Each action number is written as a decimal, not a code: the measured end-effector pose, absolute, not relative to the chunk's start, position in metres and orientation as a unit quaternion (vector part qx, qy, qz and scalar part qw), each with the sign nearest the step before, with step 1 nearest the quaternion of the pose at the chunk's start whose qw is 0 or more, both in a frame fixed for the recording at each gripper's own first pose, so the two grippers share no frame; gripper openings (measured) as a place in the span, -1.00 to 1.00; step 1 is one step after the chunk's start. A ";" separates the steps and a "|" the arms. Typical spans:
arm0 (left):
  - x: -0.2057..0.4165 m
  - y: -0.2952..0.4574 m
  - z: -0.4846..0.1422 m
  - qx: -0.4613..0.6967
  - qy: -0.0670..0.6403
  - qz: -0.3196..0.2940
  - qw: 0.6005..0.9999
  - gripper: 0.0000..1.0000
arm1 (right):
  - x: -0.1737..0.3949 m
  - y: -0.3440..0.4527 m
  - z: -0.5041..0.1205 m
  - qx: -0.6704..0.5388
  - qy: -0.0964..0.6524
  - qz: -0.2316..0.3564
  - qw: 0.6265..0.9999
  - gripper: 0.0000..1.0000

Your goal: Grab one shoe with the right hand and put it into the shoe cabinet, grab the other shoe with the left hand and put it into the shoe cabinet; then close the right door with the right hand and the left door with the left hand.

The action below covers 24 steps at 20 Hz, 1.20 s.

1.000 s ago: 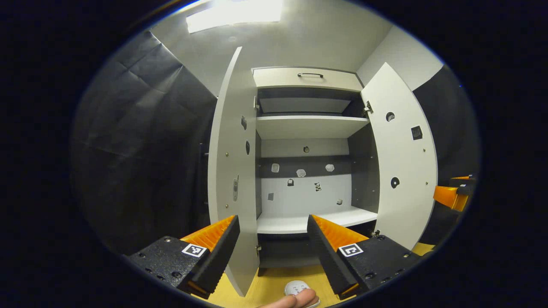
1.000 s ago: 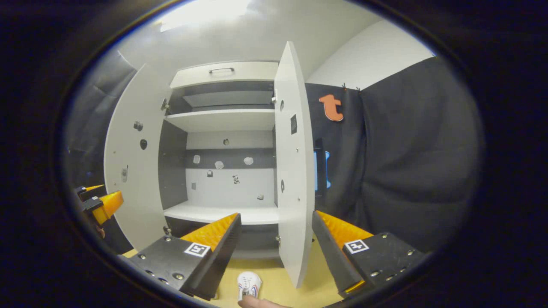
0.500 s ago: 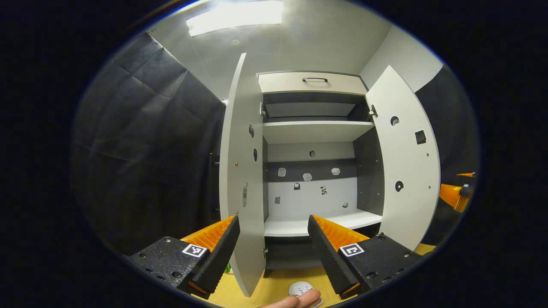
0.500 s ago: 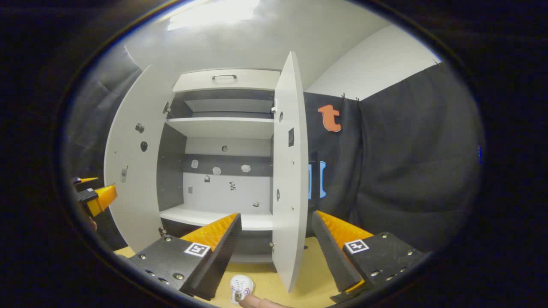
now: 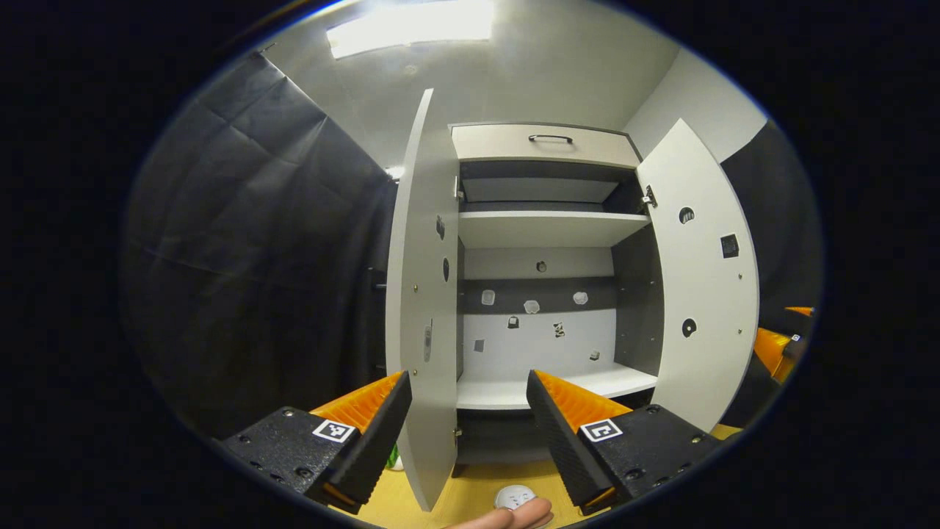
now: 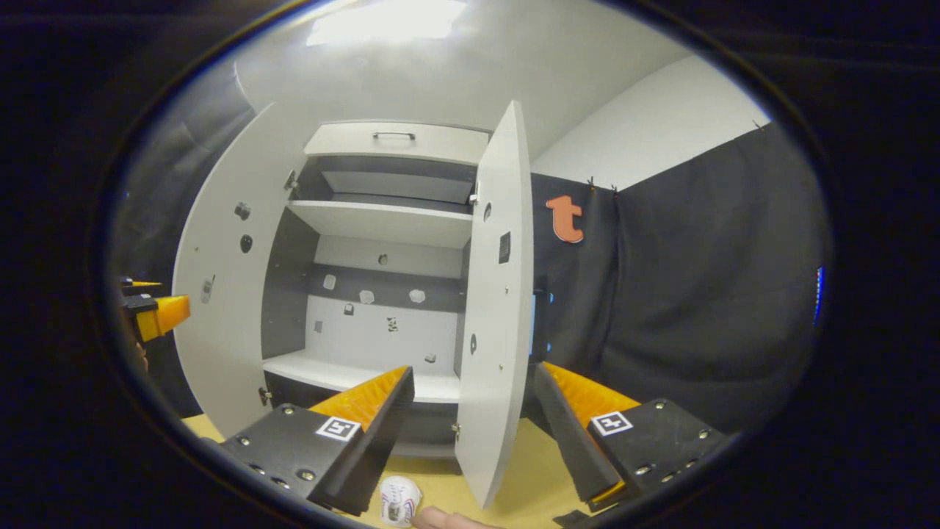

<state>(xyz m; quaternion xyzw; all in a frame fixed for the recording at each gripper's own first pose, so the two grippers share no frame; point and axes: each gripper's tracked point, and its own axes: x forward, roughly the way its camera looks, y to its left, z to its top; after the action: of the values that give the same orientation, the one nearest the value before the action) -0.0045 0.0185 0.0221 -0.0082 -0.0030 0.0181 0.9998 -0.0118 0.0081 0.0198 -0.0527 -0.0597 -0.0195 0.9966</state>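
The shoe cabinet point(image 5: 547, 294) stands with both doors swung wide, which leaves its shelves free for loading; the left door point(image 5: 422, 308) and the right door point(image 6: 496, 308) each hang edge-on in front of their own hand-held gripper. The left hand-held gripper point(image 5: 468, 400) has its fingers apart with nothing between them, and so does the right hand-held gripper point(image 6: 474, 400). One shoe point(image 6: 399, 502) lies on the yellow floor point(image 6: 536, 477) just in front of the cabinet, another point(image 5: 514, 497) likewise (a fingertip overlaps each). Neither shoe is grasped yet, so I judge the task barely started.
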 end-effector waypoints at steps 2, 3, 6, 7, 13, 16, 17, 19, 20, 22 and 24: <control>-0.006 0.013 0.016 -0.019 0.004 0.004 1.000 0.92 | -0.009 0.015 0.012 -0.056 -0.056 -0.012 0.997 0.87; -0.006 0.010 0.013 -0.026 0.008 -0.003 1.000 0.91 | -0.008 0.020 0.005 -0.059 -0.051 -0.007 0.997 0.87; -0.006 0.009 0.003 -0.035 0.016 -0.009 0.999 0.92 | 0.003 0.031 -0.032 -0.080 -0.027 -0.004 0.996 0.96; -0.005 0.010 0.001 -0.041 0.018 -0.009 0.999 0.92 | 0.008 0.034 -0.052 -0.083 -0.013 -0.004 0.996 0.97; -0.008 0.001 -0.006 -0.045 0.022 -0.033 0.998 0.90 | 0.028 0.068 -0.178 -0.093 0.075 0.030 0.992 0.97; -0.013 0.004 -0.010 -0.046 0.023 -0.032 0.998 0.92 | 0.033 0.087 -0.243 -0.087 0.132 0.053 0.986 0.97; -0.014 0.004 -0.010 -0.044 0.022 -0.033 0.998 0.83 | 0.034 0.093 -0.265 -0.082 0.150 0.060 0.983 0.97; -0.016 0.005 -0.010 -0.039 0.021 -0.032 0.998 0.92 | 0.038 0.100 -0.306 -0.076 0.186 0.067 0.977 0.97; -0.016 0.005 -0.011 -0.039 0.021 -0.032 0.998 0.83 | 0.040 0.103 -0.325 -0.078 0.204 0.069 0.973 0.98; -0.017 0.003 -0.013 -0.040 0.024 -0.037 0.998 0.92 | 0.039 0.106 -0.359 -0.067 0.240 0.073 0.966 0.97; -0.016 0.002 -0.017 -0.039 0.027 -0.040 0.998 0.92 | 0.039 0.111 -0.387 -0.058 0.268 0.080 0.958 0.92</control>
<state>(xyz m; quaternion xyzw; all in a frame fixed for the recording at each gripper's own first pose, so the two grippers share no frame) -0.0162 0.0023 -0.0173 -0.0392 0.0266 -0.0397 0.9981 0.0385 0.1112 -0.3866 -0.0579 0.2679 0.0796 0.9584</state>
